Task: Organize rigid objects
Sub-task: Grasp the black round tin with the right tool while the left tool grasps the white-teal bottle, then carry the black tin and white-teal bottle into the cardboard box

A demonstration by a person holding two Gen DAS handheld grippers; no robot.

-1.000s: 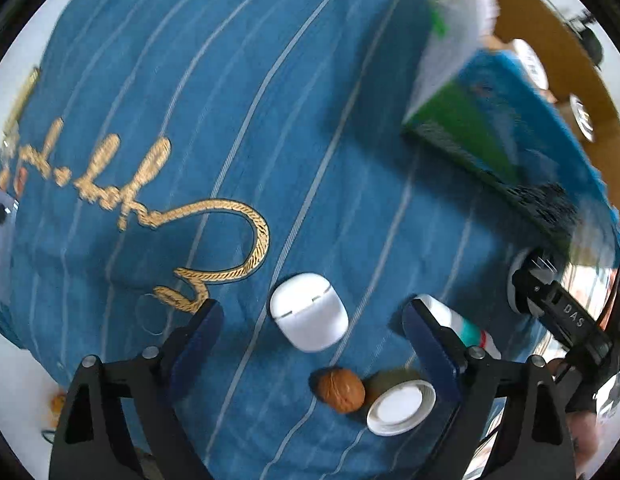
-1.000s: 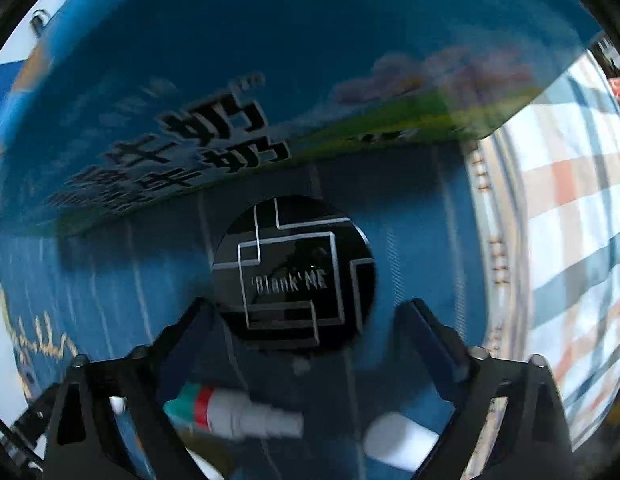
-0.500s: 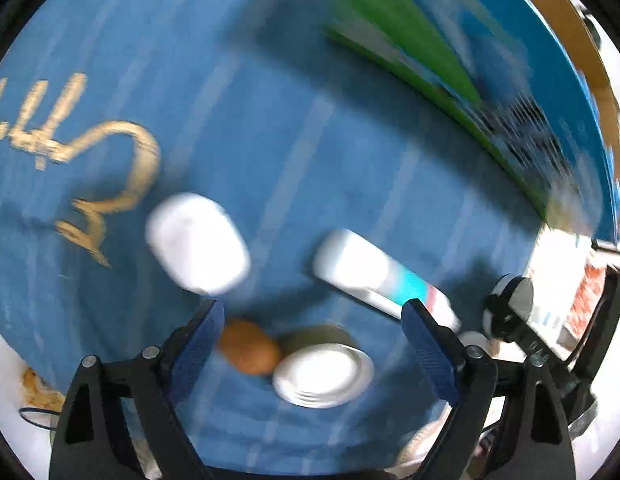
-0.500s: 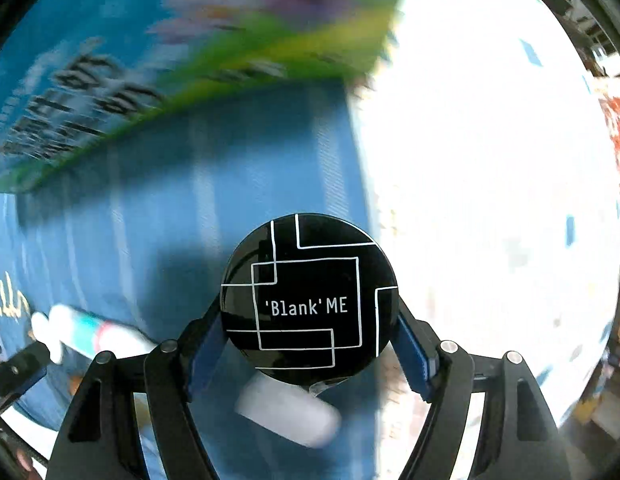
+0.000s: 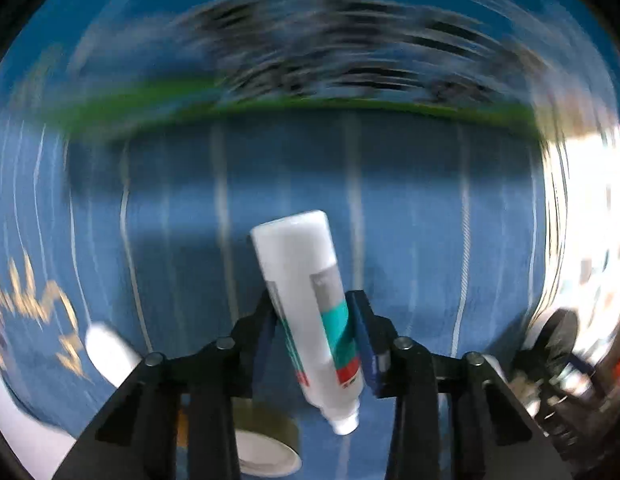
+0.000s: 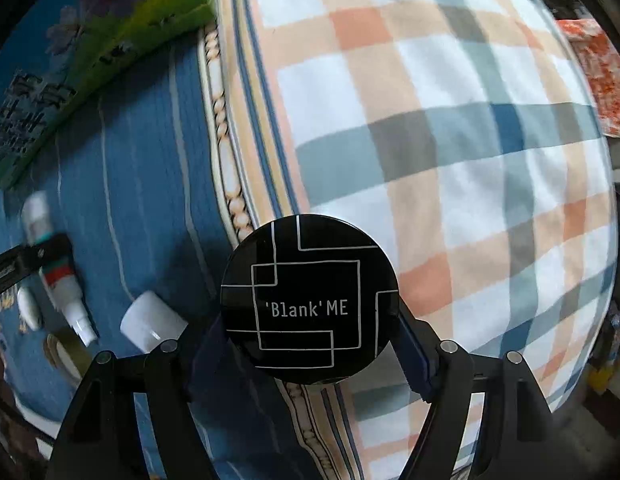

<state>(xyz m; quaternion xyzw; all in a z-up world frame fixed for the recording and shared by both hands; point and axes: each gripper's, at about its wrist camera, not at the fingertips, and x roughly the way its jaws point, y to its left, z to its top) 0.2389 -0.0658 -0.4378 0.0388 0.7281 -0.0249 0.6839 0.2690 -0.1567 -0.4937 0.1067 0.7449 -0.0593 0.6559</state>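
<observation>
While the left gripper (image 5: pixel 315 334) clamps a white tube (image 5: pixel 306 304) with teal and red bands above the blue striped cloth (image 5: pixel 410 216), the right gripper (image 6: pixel 310 340) grips a round black compact (image 6: pixel 310 298) (lettered 'Blank' ME) by its edges over a plaid blanket (image 6: pixel 450 128). A white cap (image 6: pixel 150 322) lies on the blue cloth beside a blue-and-green carton (image 6: pixel 62 68).

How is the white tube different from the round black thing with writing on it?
The tube is long, narrow and mostly white with teal and red bands; the black case is flat, round and lined in white. The left gripper pinches the tube; the right gripper clamps the case. Both are gripped between blue pads.
</observation>
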